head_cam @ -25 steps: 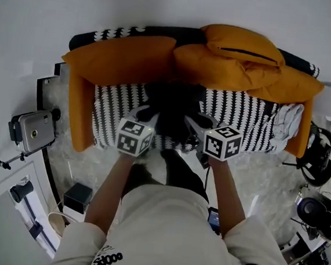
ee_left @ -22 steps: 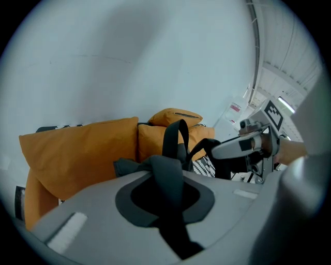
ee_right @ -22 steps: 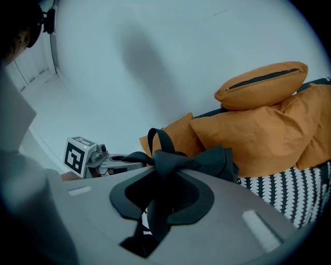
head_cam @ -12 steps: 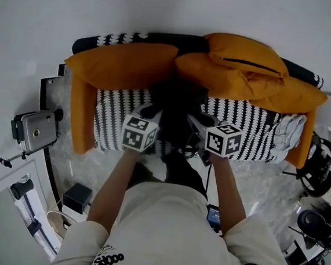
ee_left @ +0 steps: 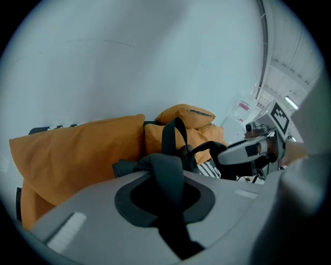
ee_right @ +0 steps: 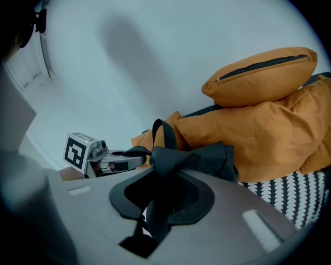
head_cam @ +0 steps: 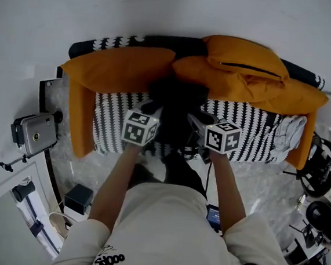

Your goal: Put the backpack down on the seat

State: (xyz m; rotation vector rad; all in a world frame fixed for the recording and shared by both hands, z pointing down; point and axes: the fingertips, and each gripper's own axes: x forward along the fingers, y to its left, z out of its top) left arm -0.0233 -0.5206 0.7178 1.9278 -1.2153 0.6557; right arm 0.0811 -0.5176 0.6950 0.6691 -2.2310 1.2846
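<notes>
A black backpack (head_cam: 177, 104) stands at the middle of the sofa seat (head_cam: 113, 118), against the orange back cushions (head_cam: 122, 66). My left gripper (head_cam: 153, 111) is shut on one black shoulder strap (ee_left: 166, 173), which runs between its jaws. My right gripper (head_cam: 195, 121) is shut on the other strap (ee_right: 164, 171). In the left gripper view the top handle loop (ee_left: 174, 135) stands up behind the strap, with the right gripper (ee_left: 243, 151) beyond it. The right gripper view shows the backpack's body (ee_right: 213, 158) against the cushions and the left gripper (ee_right: 115, 160) beside it.
The black-and-white patterned sofa has orange arm cushions (head_cam: 77, 120) at both ends and a loose orange pillow (head_cam: 243, 52) on the back right. A pale cloth (head_cam: 289, 132) lies at the seat's right end. A camera on a stand (head_cam: 34, 135) is at the left, with gear at the lower right.
Both grippers have moved a little toward the sofa back with the straps still in them. The backpack has shifted slightly the same way.
</notes>
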